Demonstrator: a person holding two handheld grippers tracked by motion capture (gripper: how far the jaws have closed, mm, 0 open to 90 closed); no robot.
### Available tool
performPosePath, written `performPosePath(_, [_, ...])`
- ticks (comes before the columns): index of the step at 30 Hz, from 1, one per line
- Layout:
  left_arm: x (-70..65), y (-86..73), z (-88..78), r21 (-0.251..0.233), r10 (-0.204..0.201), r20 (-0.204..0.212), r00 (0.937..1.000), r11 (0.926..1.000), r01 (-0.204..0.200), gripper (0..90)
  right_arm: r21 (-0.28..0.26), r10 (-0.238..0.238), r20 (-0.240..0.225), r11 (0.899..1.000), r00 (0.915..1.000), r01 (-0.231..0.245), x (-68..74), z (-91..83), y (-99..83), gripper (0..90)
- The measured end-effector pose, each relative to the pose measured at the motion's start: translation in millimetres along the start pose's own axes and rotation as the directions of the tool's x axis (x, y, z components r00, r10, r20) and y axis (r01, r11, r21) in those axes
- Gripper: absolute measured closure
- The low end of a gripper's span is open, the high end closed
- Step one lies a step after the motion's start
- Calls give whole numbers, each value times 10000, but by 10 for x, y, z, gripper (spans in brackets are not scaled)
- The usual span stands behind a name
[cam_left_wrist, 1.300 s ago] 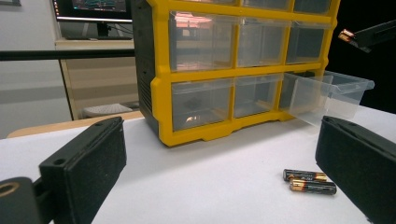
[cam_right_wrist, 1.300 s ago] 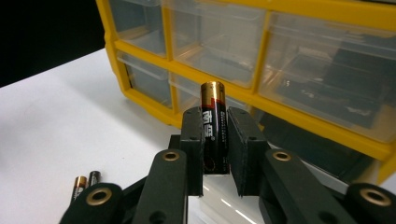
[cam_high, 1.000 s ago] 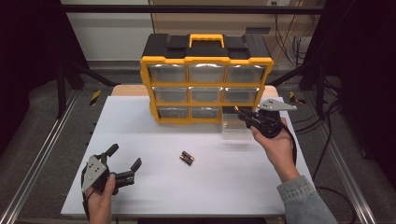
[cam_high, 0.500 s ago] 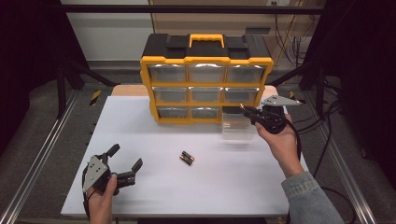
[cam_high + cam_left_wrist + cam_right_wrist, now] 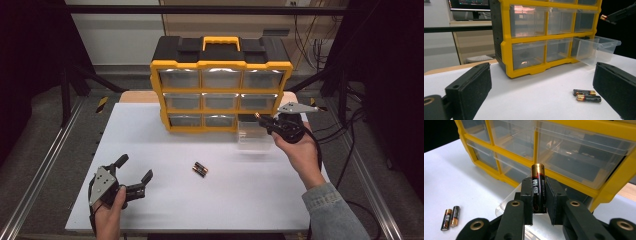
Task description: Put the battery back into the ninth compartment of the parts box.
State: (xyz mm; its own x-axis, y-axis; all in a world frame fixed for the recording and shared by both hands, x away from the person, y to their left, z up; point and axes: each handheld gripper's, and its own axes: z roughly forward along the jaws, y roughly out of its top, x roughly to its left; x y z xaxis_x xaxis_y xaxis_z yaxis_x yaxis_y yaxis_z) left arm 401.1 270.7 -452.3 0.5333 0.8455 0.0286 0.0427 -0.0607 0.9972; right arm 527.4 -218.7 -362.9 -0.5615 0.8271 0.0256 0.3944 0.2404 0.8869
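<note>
Holding one battery (image 5: 538, 188) clamped lengthwise between its pads, the right gripper (image 5: 265, 122) is hovering just above the pulled-out clear drawer (image 5: 254, 135) — the drop lies straight below. Two more batteries (image 5: 200, 170) are lying side by side mid-table, nearer the left gripper (image 5: 135, 175), whose jaws are standing apart — empty.

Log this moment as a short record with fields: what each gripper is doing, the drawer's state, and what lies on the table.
right gripper: shut on a black and gold AA battery, above the open drawer
left gripper: open, holding nothing
clear plastic drawer: pulled out of the bottom right slot
yellow and black drawer cabinet: other drawers closed
two loose AA batteries: side by side on the white table
</note>
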Motion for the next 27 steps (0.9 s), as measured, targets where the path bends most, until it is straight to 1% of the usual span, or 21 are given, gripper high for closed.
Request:
performPosePath(4, [8,1,-14,-17,-54,-75,10000,10000,54,18,187,19,-17,9998,10000,-19,0,30,-3,767])
performPosePath(12, [10,-5,-3,7,-57,-33,10000,10000,57,19,628,27,-33,9980,10000,-25,-31,117,-16,767])
performPosePath(17, [13,-1,-9,-31,-83,-30,10000,10000,83,19,773,67,-134,9970,9999,-56,-26,144,-22,767])
performPosePath(21, [6,-6,3,65,-23,26,10000,10000,23,19,875,43,-130,9962,9999,-32,-32,159,-35,767])
performPosePath(27, [2,-4,1,41,-23,33,10000,10000,23,19,1039,37,-114,9946,9999,-25,-57,183,-49,767])
